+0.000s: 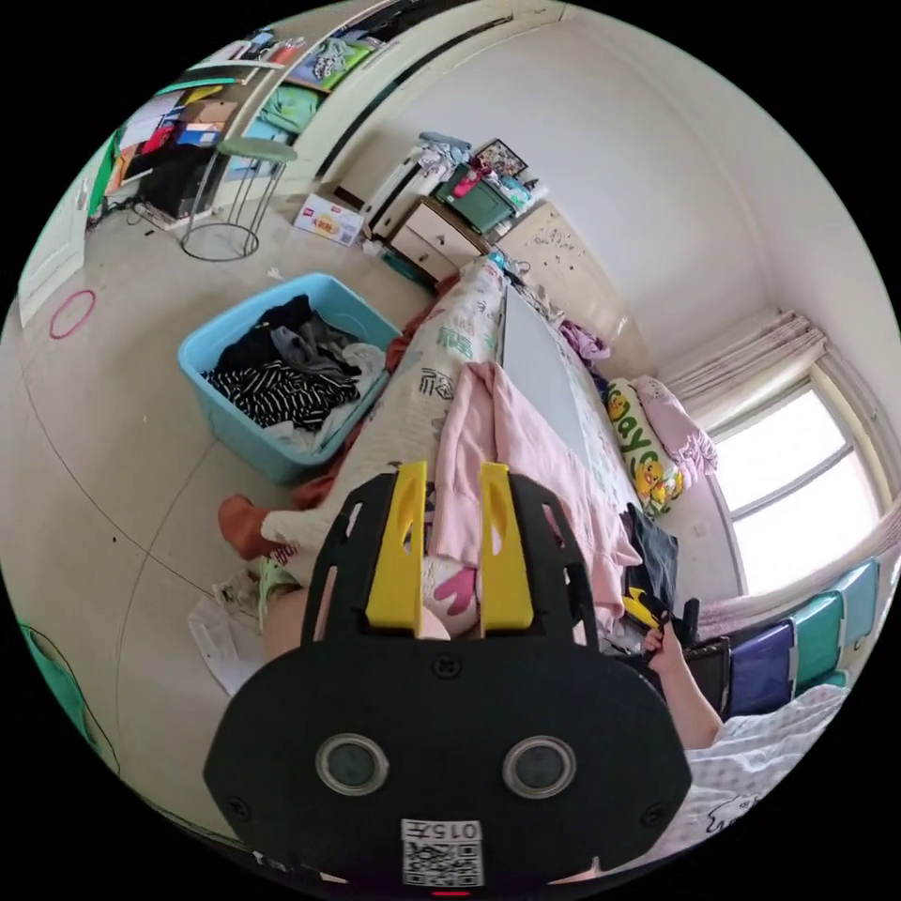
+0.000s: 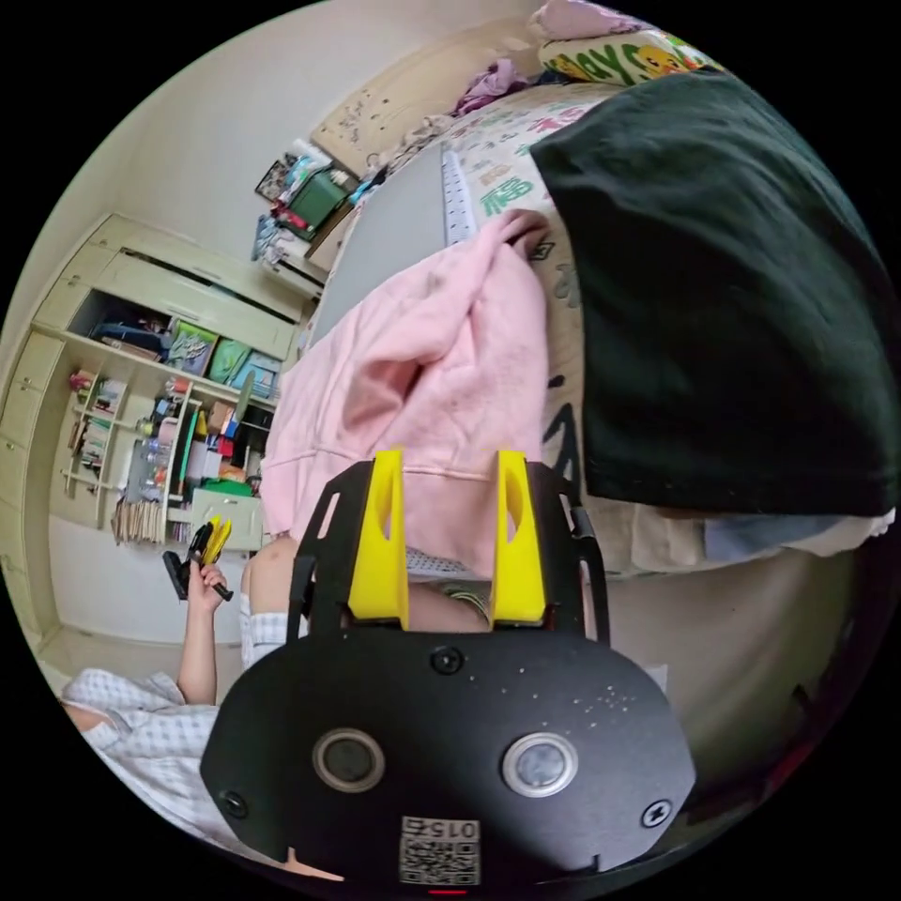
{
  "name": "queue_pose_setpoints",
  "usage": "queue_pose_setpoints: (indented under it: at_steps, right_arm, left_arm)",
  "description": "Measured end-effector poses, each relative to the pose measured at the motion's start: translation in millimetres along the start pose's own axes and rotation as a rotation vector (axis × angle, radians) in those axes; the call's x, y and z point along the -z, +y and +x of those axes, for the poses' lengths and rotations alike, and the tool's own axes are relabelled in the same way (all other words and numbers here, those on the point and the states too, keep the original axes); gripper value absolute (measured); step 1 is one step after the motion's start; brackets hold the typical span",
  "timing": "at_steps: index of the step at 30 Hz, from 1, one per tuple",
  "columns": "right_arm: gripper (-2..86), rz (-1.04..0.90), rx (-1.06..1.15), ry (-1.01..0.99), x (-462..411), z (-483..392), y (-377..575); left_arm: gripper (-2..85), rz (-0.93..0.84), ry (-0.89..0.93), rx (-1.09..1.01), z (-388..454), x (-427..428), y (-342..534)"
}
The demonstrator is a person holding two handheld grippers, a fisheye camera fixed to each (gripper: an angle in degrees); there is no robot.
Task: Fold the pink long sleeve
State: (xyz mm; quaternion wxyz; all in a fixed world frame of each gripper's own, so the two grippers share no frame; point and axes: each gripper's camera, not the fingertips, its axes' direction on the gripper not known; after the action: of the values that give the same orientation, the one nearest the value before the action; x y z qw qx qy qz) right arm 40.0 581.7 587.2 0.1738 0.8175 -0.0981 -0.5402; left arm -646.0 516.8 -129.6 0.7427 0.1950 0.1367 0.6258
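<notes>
Both grippers, left gripper [image 1: 450,479] and right gripper [image 2: 449,469], are released above the pink long sleeve [image 2: 422,375] on the bed [image 1: 422,375]; a blue laundry bin [image 1: 235,432] stands beside it on the floor [image 1: 113,450].

Both views looking along bed [image 1: 526,375] from its edge, close, sharing pink top [image 1: 488,441] [image 2: 422,375].

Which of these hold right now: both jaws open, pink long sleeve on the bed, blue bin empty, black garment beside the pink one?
1. Left gripper and right gripper both stand open. True.
2. The pink long sleeve lies on the floor. False: it is on the bed, hanging over the edge.
3. The blue bin is empty. False: it holds clothes.
4. A black garment lies beside the pink long sleeve. True.
</notes>
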Motion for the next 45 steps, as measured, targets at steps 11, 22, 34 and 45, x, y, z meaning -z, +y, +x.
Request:
queue_pose_setpoints:
  at_steps: [11, 22, 34, 45]
  right_arm:
    - [6.4, -0.142, 0.001, 0.107, -27.3, 1.0, -13.2]
    - [3.8, -0.098, -0.062, 0.154, 3.7, 22.6, -14.7]
    - [15.8, -0.018, 0.124, -0.211, -1.4, -24.8, -21.9]
    - [4.3, -0.161, -0.005, -0.341, -38.1, 13.8, -59.8]
  left_arm:
    - [1.9, -0.392, -0.085, -0.167, 35.9, -107.3, -32.1]
    - [0.1, -0.347, -0.031, -0.156, 21.2, -65.2, -10.0]
    - [12.3, -0.309, 0.339, -0.042, 31.8, -89.3, -49.3]
    - [2.2, -0.469, 0.396, -0.057, 44.1, -189.5, -84.4]
